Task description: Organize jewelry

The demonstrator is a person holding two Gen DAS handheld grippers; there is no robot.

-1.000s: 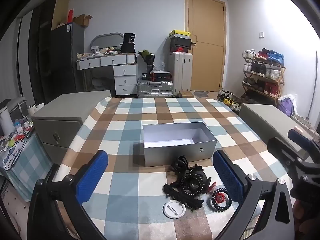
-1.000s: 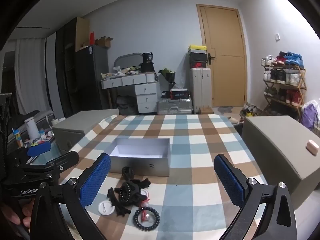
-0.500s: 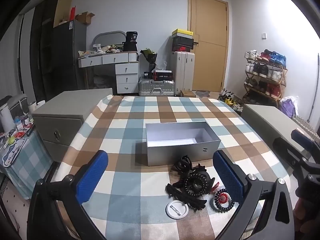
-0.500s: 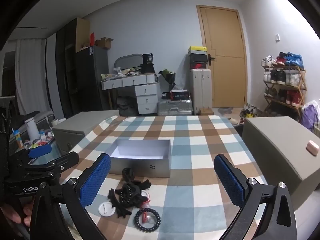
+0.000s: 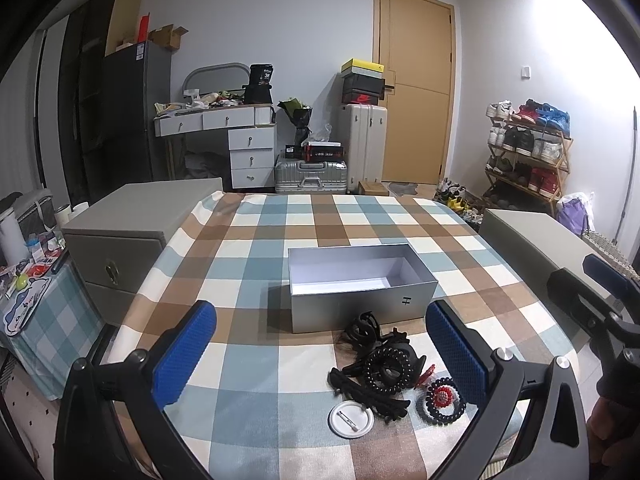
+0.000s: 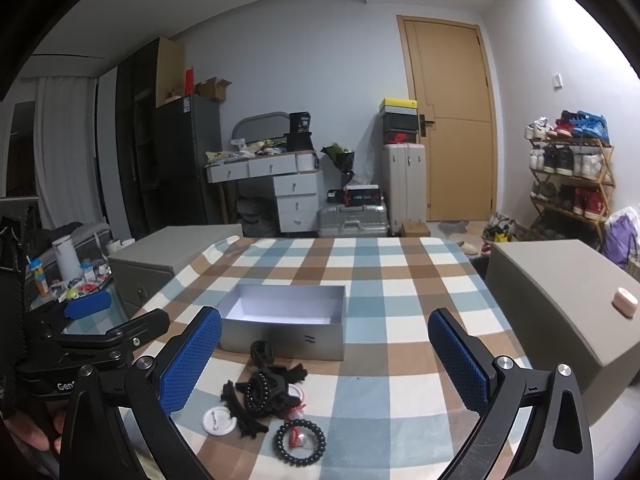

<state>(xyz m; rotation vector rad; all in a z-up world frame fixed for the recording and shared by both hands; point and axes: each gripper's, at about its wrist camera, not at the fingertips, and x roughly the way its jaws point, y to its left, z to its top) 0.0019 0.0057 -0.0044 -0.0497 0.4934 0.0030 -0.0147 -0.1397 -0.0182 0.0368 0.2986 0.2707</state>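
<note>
Lying heaped on checked tablecloth [image 5: 256,392], just in front of grey box [image 5: 362,306]: black hair clips [image 5: 368,394], black bead bracelet [image 5: 389,369], second bracelet [image 5: 441,399] with red piece inside, white round badge [image 5: 351,421]. Clips tangled, count hard to tell. Box lidless, white inside, nothing visible in it. Left claw [image 5: 320,354] spread wide, holding nothing, above pile. Right claw [image 6: 325,354] likewise released, bare. Grey cabinets [image 6: 560,312] flank table.
</note>
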